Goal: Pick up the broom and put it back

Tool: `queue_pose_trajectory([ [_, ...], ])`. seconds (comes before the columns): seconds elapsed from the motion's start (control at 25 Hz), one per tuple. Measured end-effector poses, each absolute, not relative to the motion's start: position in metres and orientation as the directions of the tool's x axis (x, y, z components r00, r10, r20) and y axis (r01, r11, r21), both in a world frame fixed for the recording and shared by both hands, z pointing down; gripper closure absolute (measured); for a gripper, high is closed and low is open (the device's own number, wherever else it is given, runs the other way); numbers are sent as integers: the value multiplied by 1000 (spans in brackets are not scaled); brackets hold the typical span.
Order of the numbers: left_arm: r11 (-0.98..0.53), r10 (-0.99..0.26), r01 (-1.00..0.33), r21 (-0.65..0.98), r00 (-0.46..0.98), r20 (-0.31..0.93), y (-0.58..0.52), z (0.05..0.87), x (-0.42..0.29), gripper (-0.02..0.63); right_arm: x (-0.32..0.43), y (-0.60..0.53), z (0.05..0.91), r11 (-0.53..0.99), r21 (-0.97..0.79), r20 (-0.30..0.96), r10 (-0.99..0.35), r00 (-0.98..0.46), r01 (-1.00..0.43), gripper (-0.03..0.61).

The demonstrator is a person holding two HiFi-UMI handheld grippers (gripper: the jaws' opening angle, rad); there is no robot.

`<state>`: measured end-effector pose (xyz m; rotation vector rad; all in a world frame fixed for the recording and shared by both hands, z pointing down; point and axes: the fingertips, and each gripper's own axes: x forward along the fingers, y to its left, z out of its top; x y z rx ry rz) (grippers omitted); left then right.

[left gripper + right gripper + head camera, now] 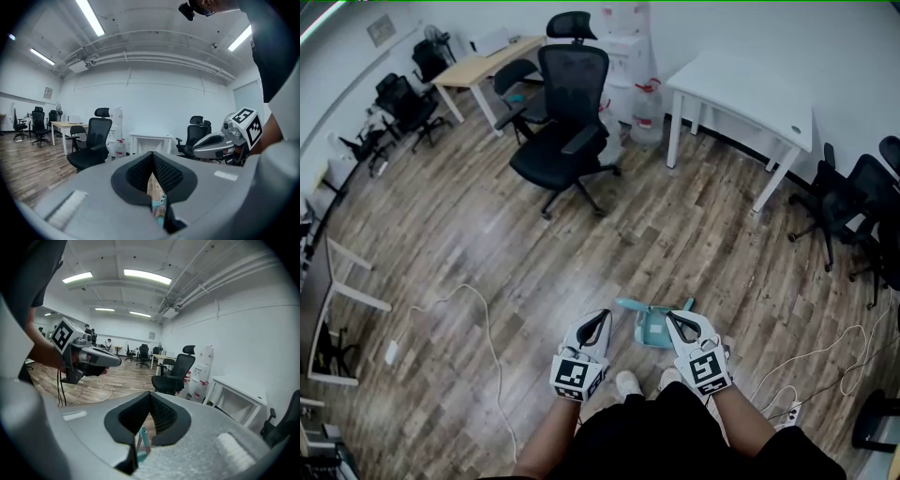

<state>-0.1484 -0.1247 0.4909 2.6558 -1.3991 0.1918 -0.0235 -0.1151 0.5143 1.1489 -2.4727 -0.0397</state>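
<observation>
A teal dustpan-and-broom set (656, 326) lies on the wood floor just ahead of the person's feet. A short teal handle (628, 305) sticks out to its left. My left gripper (605, 315) hovers at the set's left side and my right gripper (671, 318) hovers over its right part. I cannot tell whether either touches it. In the left gripper view the jaws (152, 153) meet at the tips, with a teal bit (160, 209) showing below them. The right gripper view shows my right gripper (150, 393) shut, with a teal handle (142, 438) beneath it. Nothing is held.
A black office chair (567, 131) stands in mid-floor, a white table (750, 94) at the back right, a wooden desk (483, 61) at the back left. More black chairs (853, 202) line the right. A white cable (483, 319) and a power strip (792, 410) lie on the floor.
</observation>
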Motion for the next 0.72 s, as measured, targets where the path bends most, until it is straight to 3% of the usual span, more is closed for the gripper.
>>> queue_pose_trajectory([
  [0.32, -518, -826, -852, 73, 521, 214, -132, 509, -141, 595, -15, -128, 550, 719, 94, 428, -654, -624, -689, 568],
  [0.4, -506, -831, -860, 72, 508, 226, -132, 517, -141, 595, -16, -130, 563, 746, 90, 463, -618, -635, -660, 525],
  [0.72, -456, -822, -884, 106, 464, 330, -129, 541, -132, 595, -12, -135, 614, 808, 98, 575, -522, -629, -581, 482],
])
